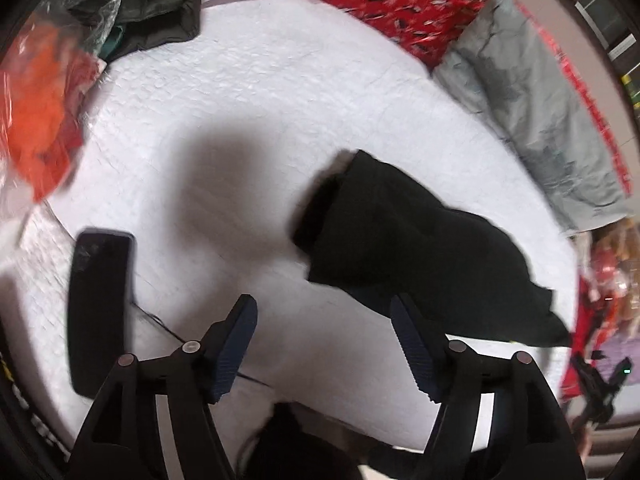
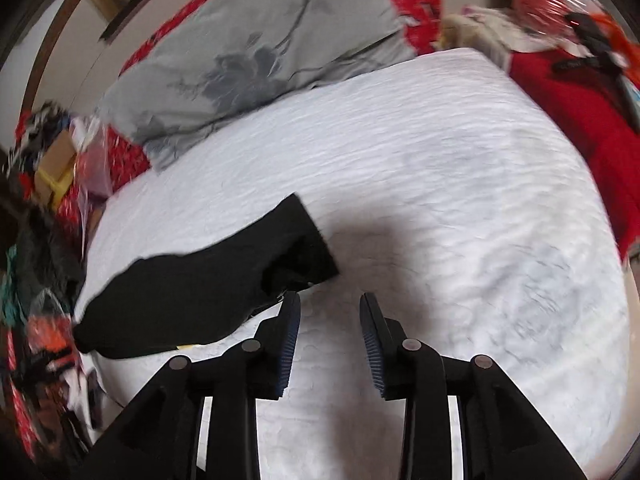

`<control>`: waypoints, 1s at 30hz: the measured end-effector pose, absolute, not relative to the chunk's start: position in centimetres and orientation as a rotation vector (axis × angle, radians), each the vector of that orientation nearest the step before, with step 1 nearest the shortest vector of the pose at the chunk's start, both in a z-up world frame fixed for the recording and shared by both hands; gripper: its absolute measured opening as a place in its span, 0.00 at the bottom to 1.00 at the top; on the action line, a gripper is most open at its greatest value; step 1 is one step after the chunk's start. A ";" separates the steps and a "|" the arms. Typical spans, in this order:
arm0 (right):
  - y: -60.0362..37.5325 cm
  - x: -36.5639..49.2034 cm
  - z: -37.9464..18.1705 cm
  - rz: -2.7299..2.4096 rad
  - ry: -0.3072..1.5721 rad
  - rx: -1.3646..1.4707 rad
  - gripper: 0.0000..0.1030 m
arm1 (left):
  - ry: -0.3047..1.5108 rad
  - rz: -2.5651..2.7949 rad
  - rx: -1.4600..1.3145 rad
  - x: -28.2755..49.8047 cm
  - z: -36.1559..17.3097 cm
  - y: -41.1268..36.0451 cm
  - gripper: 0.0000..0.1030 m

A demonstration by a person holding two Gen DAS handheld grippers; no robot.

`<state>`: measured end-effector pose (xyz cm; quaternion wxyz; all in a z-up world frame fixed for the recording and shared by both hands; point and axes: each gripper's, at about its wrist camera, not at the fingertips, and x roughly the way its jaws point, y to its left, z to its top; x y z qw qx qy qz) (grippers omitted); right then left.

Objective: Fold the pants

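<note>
Black pants (image 1: 420, 248) lie folded in a compact bundle on the white bedspread (image 1: 260, 100). My left gripper (image 1: 324, 308) is open and empty, just in front of the pants' near edge, with its right finger against the cloth's edge. In the right wrist view the pants (image 2: 208, 284) lie to the left. My right gripper (image 2: 329, 304) is open and empty above the white bedspread (image 2: 440, 200), its left fingertip beside the pants' near corner.
A black phone (image 1: 100, 312) lies at the bed's left edge. A grey pillow (image 1: 532, 100) and red patterned bedding (image 1: 408, 4) lie at the far side. Orange clothes in plastic (image 1: 40, 100) and a dark garment (image 1: 156, 4) lie at the left. Red cloth (image 2: 580, 120) lies to the right.
</note>
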<state>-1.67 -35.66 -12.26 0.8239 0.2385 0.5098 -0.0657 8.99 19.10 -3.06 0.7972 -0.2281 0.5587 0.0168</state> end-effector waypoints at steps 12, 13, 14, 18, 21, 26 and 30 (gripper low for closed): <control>-33.4 0.2 -15.3 -0.087 1.097 0.924 0.48 | 1.299 0.006 -0.590 12.1 -6.3 16.1 0.73; -33.2 0.5 -15.8 -0.096 1.100 0.937 0.48 | 1.302 0.010 -0.596 12.3 -6.3 16.1 0.73; -33.1 0.9 -16.3 -0.105 1.103 0.951 0.48 | 1.308 0.020 -0.599 12.7 -6.5 16.2 0.73; -33.1 2.1 -18.0 -0.144 1.107 0.993 0.48 | 1.333 0.052 -0.622 13.8 -7.7 16.1 0.72; -33.2 2.7 -19.0 -0.153 1.100 1.022 0.44 | 1.341 0.065 -0.658 14.8 -8.6 16.5 0.51; -33.4 4.2 -19.0 -0.169 1.101 0.953 0.06 | 1.362 0.098 -0.736 18.4 -9.5 17.8 0.13; -33.3 9.0 -15.1 -0.103 1.025 0.958 0.05 | 1.229 0.037 -0.794 21.7 -3.8 19.1 0.10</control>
